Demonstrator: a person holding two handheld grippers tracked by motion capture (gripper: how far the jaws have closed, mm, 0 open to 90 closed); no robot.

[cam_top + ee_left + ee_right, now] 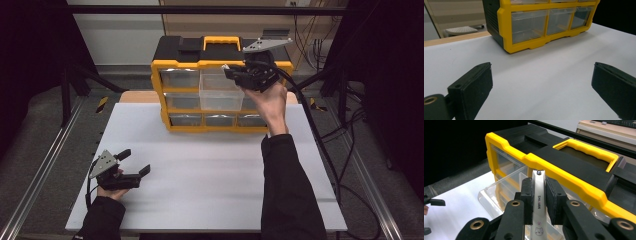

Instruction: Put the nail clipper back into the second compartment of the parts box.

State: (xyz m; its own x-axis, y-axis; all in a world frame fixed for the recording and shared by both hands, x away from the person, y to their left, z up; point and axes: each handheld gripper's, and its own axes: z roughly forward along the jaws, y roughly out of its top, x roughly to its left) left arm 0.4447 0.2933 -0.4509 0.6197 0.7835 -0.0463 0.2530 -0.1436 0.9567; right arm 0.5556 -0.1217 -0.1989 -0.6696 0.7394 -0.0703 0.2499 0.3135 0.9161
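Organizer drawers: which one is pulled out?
The clear middle drawer of the yellow-and-black organizer: it juts toward the person, while the other drawers sit flush in the frame. The right tool holds a white nail clipper above it.

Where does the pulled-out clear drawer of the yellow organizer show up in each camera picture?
High view: the clear drawer sticks out of the organizer's top middle, beside the right tongs.
Left gripper view: not in it.
Right gripper view: lower left, below the tongs.
Shared landmark: the organizer's yellow frame.
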